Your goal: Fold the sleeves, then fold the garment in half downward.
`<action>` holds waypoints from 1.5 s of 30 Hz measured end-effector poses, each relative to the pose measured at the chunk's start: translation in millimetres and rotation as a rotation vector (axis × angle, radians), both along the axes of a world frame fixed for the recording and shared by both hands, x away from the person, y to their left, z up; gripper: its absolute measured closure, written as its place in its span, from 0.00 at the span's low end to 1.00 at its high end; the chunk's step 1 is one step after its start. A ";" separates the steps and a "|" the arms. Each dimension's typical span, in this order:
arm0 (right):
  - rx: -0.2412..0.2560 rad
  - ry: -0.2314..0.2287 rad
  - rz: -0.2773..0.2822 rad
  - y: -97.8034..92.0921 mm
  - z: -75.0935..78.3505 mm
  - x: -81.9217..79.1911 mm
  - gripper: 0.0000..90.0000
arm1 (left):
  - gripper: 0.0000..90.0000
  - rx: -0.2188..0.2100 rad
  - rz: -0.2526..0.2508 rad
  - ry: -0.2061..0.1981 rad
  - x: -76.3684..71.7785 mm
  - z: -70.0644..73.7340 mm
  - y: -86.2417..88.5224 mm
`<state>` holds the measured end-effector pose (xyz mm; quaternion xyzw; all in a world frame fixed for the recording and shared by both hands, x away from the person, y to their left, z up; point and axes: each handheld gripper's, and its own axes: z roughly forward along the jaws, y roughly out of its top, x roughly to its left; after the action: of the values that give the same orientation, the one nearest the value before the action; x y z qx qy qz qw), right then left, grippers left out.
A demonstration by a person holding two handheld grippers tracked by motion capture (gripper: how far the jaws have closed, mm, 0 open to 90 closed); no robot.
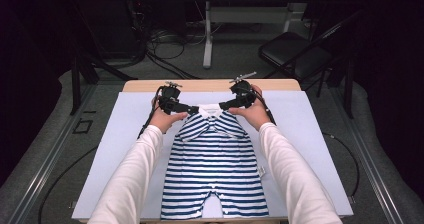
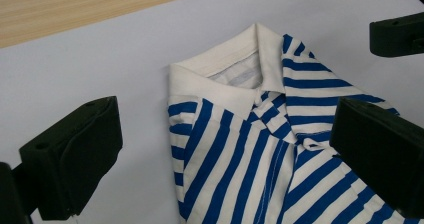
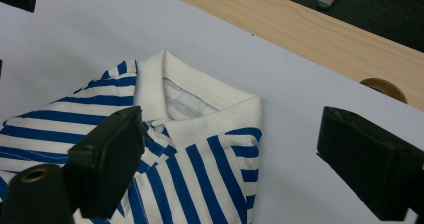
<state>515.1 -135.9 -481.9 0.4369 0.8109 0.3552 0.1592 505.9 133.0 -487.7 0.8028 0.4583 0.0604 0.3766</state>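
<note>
As laid flat for folding: striped romper (image 1: 216, 171), blue and white, sleeves already tucked in, centred on white mat (image 1: 310, 149) over worktop (image 1: 210, 85). Long axis near to far; leg openings nearest, cream collar (image 1: 209, 109) farthest. Left gripper (image 1: 189, 109) and right gripper (image 1: 224, 104), jaws open, straddling the shoulders beside the collar, likely poised to pinch there.
</note>
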 end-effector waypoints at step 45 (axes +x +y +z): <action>0.067 0.007 -0.100 8.9 -39.9 3.7 0.48 | 0.62 0.038 0.177 -0.036 11.8 -28.2 -24.4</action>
<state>518.8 -127.1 -521.8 0.4833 0.7763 0.3721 0.1593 517.7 108.5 -516.0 0.7650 0.5192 0.1166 0.3628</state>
